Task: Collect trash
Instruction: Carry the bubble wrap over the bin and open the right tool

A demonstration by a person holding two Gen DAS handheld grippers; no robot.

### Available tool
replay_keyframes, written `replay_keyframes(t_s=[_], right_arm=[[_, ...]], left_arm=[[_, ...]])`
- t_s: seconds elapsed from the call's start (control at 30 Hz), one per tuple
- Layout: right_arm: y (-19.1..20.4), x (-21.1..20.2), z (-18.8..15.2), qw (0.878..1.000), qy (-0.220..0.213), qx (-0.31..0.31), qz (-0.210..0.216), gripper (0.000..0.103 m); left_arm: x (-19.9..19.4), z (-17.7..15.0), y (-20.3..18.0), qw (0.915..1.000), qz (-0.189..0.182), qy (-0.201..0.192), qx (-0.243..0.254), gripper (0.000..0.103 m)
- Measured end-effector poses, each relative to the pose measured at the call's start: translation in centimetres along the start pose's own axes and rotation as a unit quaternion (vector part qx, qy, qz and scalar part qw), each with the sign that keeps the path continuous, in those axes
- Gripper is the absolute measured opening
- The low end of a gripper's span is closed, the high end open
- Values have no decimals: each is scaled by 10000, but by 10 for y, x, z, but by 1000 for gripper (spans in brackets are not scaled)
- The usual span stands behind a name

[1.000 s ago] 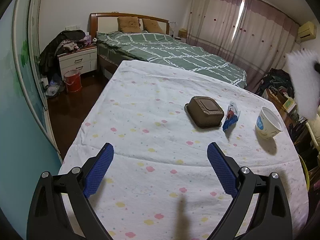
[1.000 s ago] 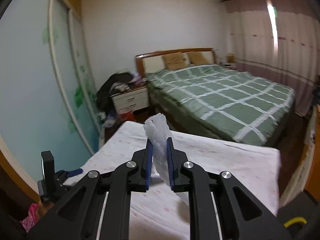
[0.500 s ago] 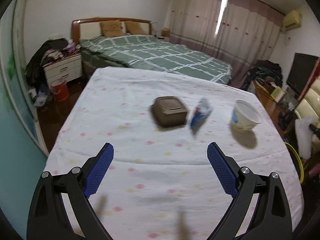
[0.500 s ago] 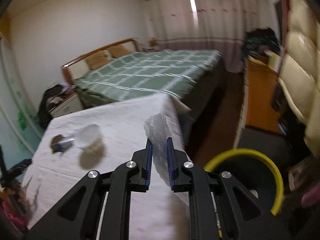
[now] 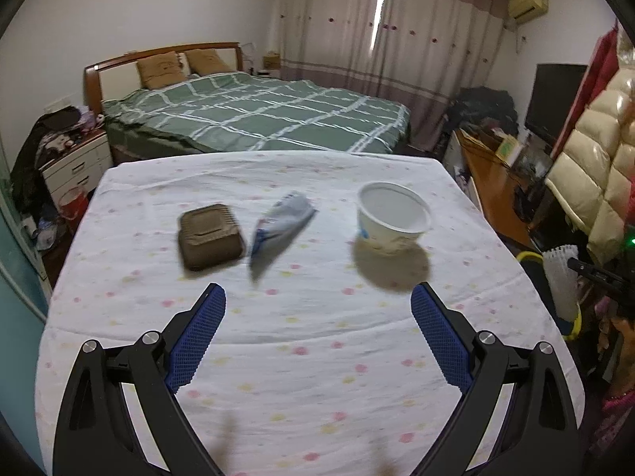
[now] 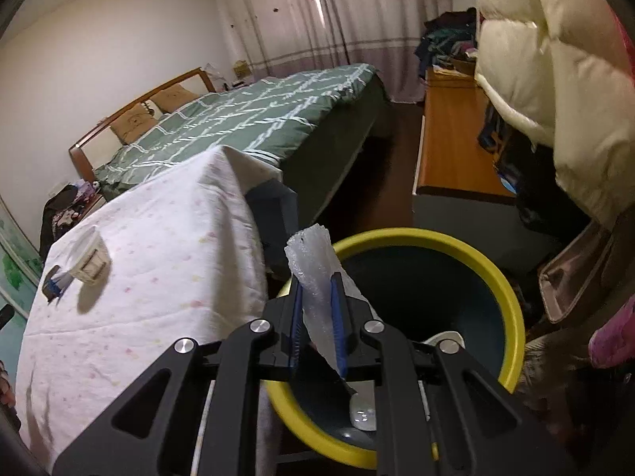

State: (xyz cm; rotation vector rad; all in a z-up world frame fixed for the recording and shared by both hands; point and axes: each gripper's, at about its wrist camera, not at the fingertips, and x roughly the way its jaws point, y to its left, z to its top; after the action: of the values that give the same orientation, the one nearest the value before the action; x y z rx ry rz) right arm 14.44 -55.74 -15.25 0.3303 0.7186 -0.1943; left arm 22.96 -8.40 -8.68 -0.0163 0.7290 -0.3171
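Observation:
My right gripper is shut on a roll of clear bubble wrap and hangs over the near rim of a yellow-rimmed bin beside the table. The bin's dark inside holds some white trash. In the left wrist view that bubble wrap shows at the far right, over the bin's yellow rim. My left gripper is open above the table with nothing between its fingers. Beyond it lie a brown plastic tray, a blue-and-white wrapper and a white paper bowl.
The table has a white cloth with coloured dots. A green checked bed stands behind it. A wooden cabinet and a cream padded coat crowd the right side near the bin. A nightstand and red bucket sit far left.
My right gripper has swung right and down from above the table to over the yellow bin, still holding the bubble wrap. My left gripper has shifted right, bringing the bowl and wrapper toward centre.

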Motion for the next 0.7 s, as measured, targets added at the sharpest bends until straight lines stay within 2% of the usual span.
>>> replay_keyframes(t_s=[0.23, 0.3, 0.37, 0.4, 0.7], right_arm=[[-15, 10, -5, 9999, 102, 101, 14, 16], [-18, 11, -6, 9998, 105, 145, 45, 21], [-19, 11, -6, 9998, 81, 169, 30, 35], [-19, 10, -6, 9998, 63, 175, 27, 37], [-12, 2, -12, 9998, 30, 175, 87, 42]], left_arm=[[8, 4, -26, 9996, -110, 92, 228, 93], [11, 5, -33, 9994, -142, 113, 291, 93], [14, 6, -38, 9992, -168, 136, 329, 93], [15, 7, -39, 9991, -177, 150, 344, 93], [37, 8, -45, 9984, -277, 354, 355, 93]])
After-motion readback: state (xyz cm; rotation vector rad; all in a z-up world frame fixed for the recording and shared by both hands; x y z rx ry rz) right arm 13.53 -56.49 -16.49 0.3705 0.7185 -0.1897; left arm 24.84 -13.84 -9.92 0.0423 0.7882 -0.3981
